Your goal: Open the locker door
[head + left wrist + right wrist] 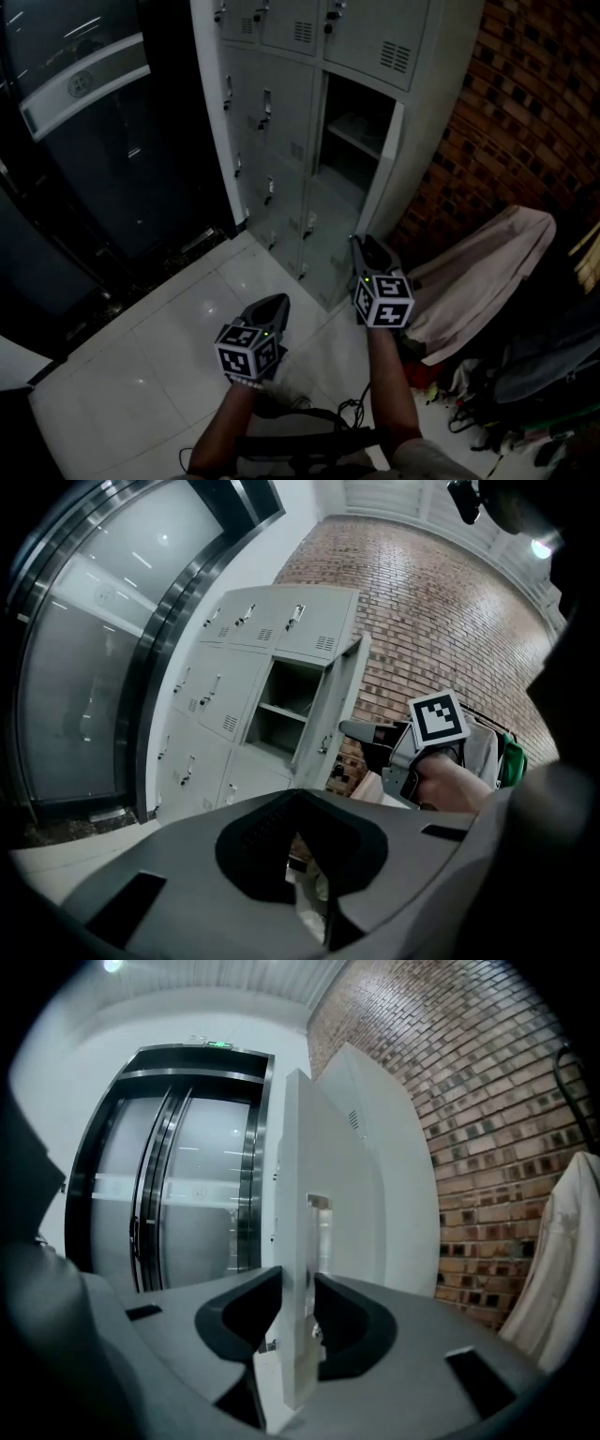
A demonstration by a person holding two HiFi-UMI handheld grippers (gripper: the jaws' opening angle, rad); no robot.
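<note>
Dim room, seen from above my own hands. The locker door [382,169] belonged to the right-hand column of a grey locker bank [272,141]. It was hinged on the side nearer the brick wall [525,112] and already stood swung well out towards me.

My right gripper [359,244] was the nearer one, at the door's lower end. Its own view looked along the door's free edge, which ran straight up and down between its jaws. The jaws stood apart, one on each face of the panel. I could not see that the pads pressed on it. My left gripper [278,300] hung lower and to the left over the pale floor tiles [169,347], well apart from the lockers. Its jaws were pressed together with nothing in them.

I judged that any further swing would carry the door rightward, towards the brick.

The open compartment [352,131] held one shelf [356,125]. I could see nothing on the shelf or below it, though the inside was dark. The other lockers were all closed. A pale cloth [478,272] lay draped over clutter to my right.
</note>
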